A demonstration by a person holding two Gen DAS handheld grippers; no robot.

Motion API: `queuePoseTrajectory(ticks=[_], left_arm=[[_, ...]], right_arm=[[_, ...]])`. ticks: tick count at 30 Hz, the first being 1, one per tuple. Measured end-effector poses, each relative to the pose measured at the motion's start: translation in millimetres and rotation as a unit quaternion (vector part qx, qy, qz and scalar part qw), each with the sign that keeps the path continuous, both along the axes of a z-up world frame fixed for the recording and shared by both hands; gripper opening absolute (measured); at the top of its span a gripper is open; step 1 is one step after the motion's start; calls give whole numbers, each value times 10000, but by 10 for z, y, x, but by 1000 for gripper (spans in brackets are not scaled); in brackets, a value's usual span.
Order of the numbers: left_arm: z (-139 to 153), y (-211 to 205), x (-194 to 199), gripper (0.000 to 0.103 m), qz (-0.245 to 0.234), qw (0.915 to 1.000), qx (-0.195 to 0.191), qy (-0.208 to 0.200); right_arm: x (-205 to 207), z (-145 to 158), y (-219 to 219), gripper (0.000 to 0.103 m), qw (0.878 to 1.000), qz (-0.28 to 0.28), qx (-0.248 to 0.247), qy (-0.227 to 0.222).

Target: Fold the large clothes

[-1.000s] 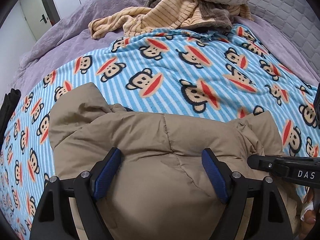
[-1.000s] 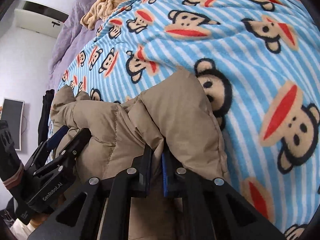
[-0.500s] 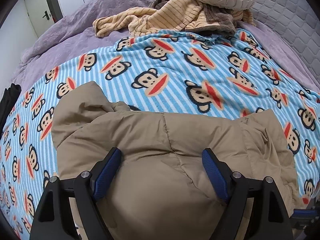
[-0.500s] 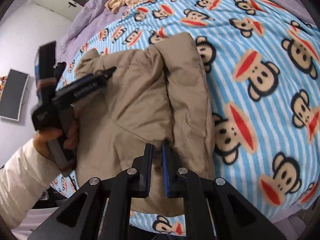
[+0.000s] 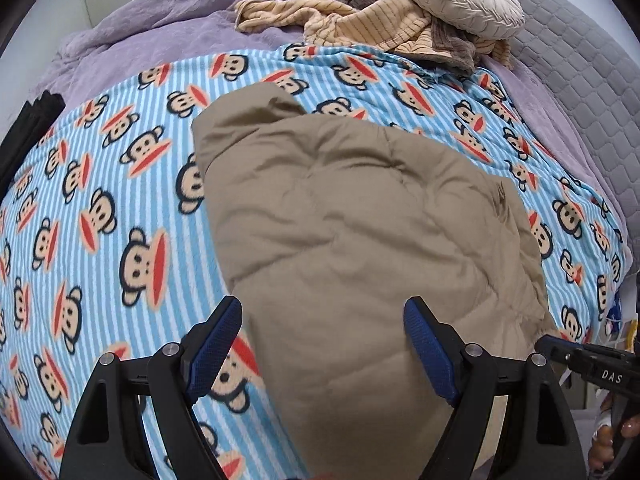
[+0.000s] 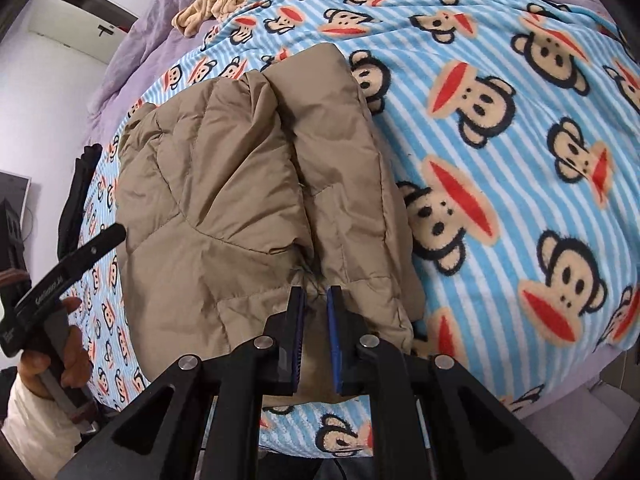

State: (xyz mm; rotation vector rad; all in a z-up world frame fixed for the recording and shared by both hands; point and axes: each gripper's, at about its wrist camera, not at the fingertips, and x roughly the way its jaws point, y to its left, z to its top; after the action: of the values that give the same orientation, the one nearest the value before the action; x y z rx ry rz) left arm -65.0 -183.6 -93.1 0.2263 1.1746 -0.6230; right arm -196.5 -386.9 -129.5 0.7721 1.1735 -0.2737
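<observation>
A tan padded jacket point(image 5: 360, 232) is laid in a folded bundle on the monkey-print blanket point(image 5: 100, 208) that covers the bed, near the bed's front edge. The step in hand is judged to be the tidying of the fold, or the taking of a new hold for one more fold. It is done well if the thick layers are gathered at the near hem, so that all of them are caught together and none slips out. The puffy fill is likely to spring back, so the bundle is best pressed flat once the fold is laid. The far lobe of the jacket, which bulges toward the heap of beige striped clothes point(image 5: 360, 24), should be brought level with the rest.

The left gripper point(image 5: 320, 344) is held low over the near edge of the jacket, pointed toward the head of the bed, its jaws spread wide and nothing caught between them. One blue pad point(image 5: 216, 344) is seen over the blanket, the other over the tan cloth. The right gripper point(image 6: 316, 340) is aimed along the jacket from its near end; its jaws are drawn almost together at the hem, with a narrow gap left, and whether cloth is pinched there cannot be told. In the right wrist view the left hand point(image 6: 60, 352) is seen wrapped round its tool's handle, beside the jacket's left side
</observation>
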Motion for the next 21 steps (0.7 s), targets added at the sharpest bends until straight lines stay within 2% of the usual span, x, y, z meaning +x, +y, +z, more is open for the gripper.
queuePoseTrajectory(ticks=[1, 5, 7, 9, 12, 14, 21], left_arm=[[-16, 69, -32, 103, 48, 10000, -9, 61], [-51, 299, -163, 103, 189, 9994, -163, 256], [-66, 368, -192, 103, 223, 9990, -185, 329], [-68, 433, -203, 103, 249, 9986, -244, 398], [-69, 507, -204, 103, 263, 9983, -291, 433], [-83, 533, -187, 103, 276, 9983, -249, 441], [-192, 561, -100, 103, 470, 9965, -218, 654]], right_arm=[[-24, 20, 17, 13, 10000, -34, -11, -4], [-90, 93, 86, 16, 9998, -153, -117, -52], [-135, 125, 134, 31, 9996, -204, -159, -115], [-155, 165, 187, 42, 9994, -235, -206, -173], [-181, 231, 261, 48, 9989, -249, -321, -225], [-206, 253, 287, 56, 9987, -254, -352, -255], [-181, 232, 183, 59, 9992, -177, -331, -135]])
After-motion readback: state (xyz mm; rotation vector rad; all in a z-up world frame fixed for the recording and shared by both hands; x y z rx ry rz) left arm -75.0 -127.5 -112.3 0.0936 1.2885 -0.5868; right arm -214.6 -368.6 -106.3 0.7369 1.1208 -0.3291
